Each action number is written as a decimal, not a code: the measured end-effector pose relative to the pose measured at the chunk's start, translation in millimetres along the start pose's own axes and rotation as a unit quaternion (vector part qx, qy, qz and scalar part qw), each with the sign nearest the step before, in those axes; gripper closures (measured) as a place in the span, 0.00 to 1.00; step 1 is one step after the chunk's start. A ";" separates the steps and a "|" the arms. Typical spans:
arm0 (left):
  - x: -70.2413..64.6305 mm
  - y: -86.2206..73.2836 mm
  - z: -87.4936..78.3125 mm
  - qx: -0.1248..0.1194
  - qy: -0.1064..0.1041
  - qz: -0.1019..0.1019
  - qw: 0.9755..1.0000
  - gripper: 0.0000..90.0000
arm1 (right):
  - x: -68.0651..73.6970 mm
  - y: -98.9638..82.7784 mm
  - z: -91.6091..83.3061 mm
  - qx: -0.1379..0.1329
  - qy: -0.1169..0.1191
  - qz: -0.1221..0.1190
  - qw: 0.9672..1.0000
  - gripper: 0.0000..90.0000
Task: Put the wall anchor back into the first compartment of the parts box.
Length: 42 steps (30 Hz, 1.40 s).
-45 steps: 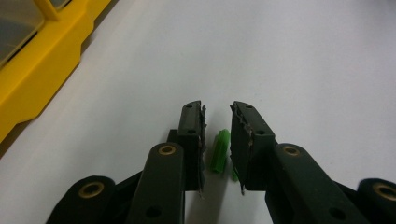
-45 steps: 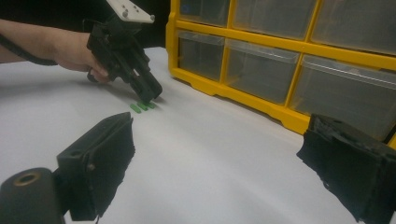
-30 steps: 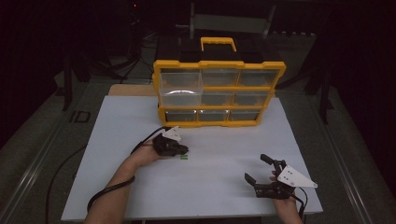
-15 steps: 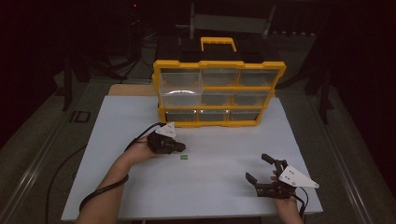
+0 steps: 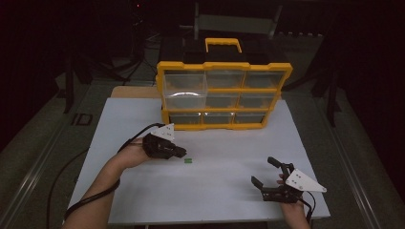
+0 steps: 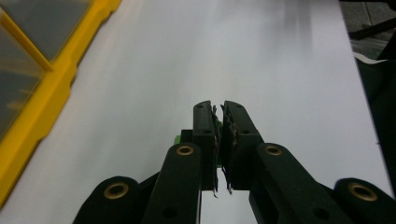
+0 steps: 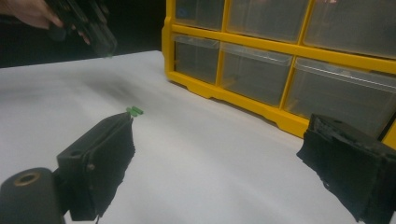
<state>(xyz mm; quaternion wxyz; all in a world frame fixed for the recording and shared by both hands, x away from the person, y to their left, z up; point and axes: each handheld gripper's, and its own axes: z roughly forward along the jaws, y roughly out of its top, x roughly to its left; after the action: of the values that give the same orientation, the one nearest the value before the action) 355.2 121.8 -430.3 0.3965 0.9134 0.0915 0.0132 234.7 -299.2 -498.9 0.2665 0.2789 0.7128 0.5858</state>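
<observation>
My left gripper [image 5: 183,152] hovers above the white table [image 5: 143,200], left of centre, with its jaws shut. A sliver of a small green piece [image 6: 218,125] shows between its pads. The right gripper view also catches a green speck at the tip of the left gripper [image 7: 106,50]. Another small green piece [image 5: 188,161] lies on the table just right of that tip and also appears in the right gripper view [image 7: 134,110]. My right gripper [image 5: 262,170] rests at the front right with its jaws wide open and nothing between them.
A yellow drawer organizer [image 5: 224,67] with clear drawers stands upright at the back of the table; its frame is close in the right gripper view [image 7: 261,109]. The left gripper's cable [image 5: 90,200] trails off the front left edge. Dark floor surrounds the table.
My left gripper has lifted off the table and drifted slightly left, jaws still shut. The green piece on the table stays put. The right gripper has not moved.
</observation>
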 end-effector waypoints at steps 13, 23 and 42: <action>-13.1 28.9 -37.6 -0.010 -0.002 0.016 1.000 0.94 | -0.6 0.3 -0.4 -0.003 0.001 -0.001 1.000 0.10; -15.5 50.0 -60.1 -0.029 -0.009 0.026 0.999 0.94 | -0.3 0.7 -0.6 -0.003 0.000 -0.002 1.000 0.10; -14.7 99.9 -105.2 -0.082 -0.001 0.053 0.995 0.94 | -1.3 1.4 -2.2 -0.005 -0.001 -0.005 1.000 0.10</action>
<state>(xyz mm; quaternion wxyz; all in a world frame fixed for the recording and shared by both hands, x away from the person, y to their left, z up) 346.2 128.3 -284.9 0.4690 0.8813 0.0412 0.0406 234.1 -301.4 -497.1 0.2716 0.2742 0.7108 0.5881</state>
